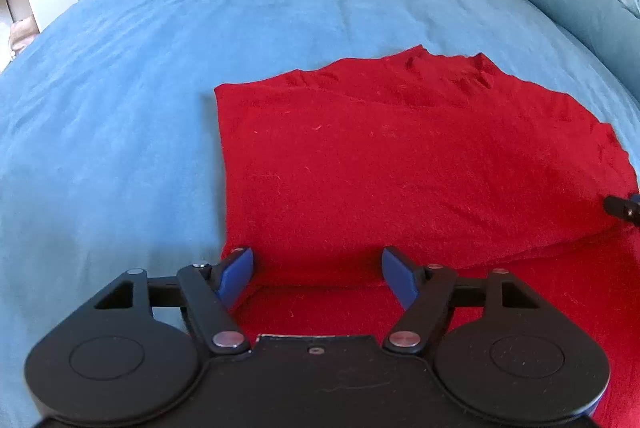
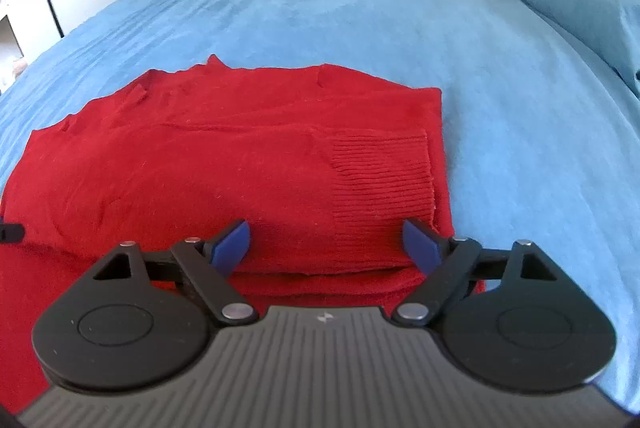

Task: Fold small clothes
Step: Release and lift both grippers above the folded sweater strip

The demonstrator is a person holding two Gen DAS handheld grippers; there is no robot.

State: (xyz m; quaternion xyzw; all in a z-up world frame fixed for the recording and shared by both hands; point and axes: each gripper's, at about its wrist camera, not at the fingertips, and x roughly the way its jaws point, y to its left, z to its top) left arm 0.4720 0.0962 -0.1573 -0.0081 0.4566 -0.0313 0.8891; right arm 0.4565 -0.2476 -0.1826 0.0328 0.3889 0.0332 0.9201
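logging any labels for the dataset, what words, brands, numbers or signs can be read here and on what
No readable word, brand or number in either view.
Small pale mark on the grey ribbed housing behind the right claw: a symbol, too small to read.
Faint embossed shape on the black body behind the left claw: too faint to read.
Red sweater: no tag or print showing.
Blue bedspread: plain.

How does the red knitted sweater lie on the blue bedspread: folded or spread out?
Folded: the red knitted sweater shows stacked layers at its near edge, its ribbed cuff laid across.
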